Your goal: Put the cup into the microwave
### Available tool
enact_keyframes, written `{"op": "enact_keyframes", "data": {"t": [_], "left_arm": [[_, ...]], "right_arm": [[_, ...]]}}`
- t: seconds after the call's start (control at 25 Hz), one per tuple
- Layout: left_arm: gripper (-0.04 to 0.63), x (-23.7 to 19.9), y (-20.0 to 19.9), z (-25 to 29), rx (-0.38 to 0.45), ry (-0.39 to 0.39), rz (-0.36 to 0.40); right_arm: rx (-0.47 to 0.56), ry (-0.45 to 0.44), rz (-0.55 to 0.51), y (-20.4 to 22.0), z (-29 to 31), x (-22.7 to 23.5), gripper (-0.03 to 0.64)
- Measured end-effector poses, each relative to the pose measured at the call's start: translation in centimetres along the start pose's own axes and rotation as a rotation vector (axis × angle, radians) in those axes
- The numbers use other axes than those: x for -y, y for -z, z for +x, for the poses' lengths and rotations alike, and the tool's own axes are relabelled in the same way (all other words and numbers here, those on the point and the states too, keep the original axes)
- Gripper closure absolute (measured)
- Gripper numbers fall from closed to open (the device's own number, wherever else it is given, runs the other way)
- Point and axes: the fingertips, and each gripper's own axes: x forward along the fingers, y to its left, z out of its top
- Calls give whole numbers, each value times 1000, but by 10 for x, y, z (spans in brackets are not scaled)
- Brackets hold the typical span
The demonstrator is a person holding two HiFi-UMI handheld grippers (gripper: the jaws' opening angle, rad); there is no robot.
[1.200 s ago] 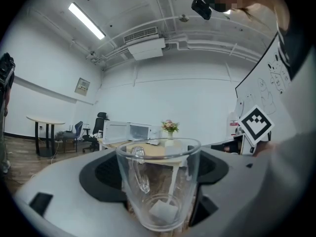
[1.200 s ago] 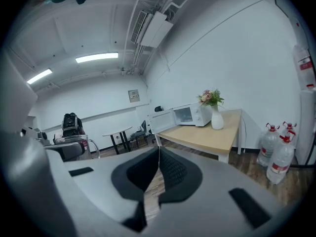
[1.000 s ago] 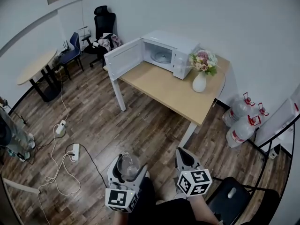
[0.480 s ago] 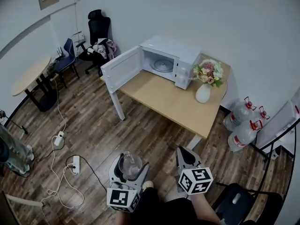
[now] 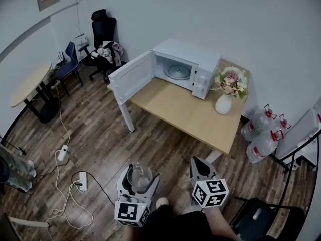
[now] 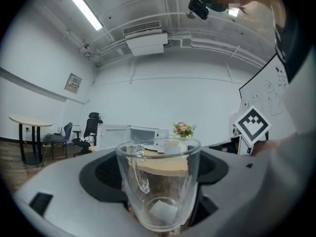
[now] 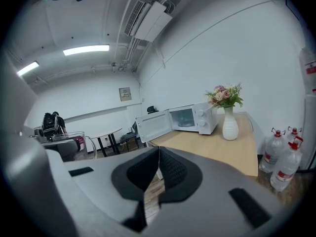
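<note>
My left gripper (image 5: 138, 177) is shut on a clear glass cup (image 5: 138, 175) with a handle, held upright; the same cup (image 6: 159, 181) fills the left gripper view between the jaws. My right gripper (image 5: 197, 168) is shut with nothing in it, its jaws meeting in a thin seam (image 7: 157, 168). The white microwave (image 5: 186, 68) stands on the far end of the wooden table (image 5: 190, 109), its door (image 5: 131, 76) swung wide open to the left and the glass turntable visible inside. Both grippers hang over the floor well short of the table.
A white vase of flowers (image 5: 226, 90) stands right of the microwave. Water jugs (image 5: 262, 132) sit on the floor at the right. Power strips and cables (image 5: 70, 169) lie at the left, with office chairs (image 5: 103, 34) and a round table (image 5: 30, 87) beyond. A black stool (image 5: 256, 217) is at lower right.
The view has shifted: the table and microwave sit slightly further right and nearer. Both grippers keep the same pose, the left still holding the cup.
</note>
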Motion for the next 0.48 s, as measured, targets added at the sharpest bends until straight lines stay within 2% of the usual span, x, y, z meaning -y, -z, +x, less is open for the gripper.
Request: {"op": "enact_keyframes", "data": {"t": [0.48], "left_arm": [[190,-36,5,28,-12,59,4]], "right_arm": [[-18,55,34,8,36,-6,623]]}}
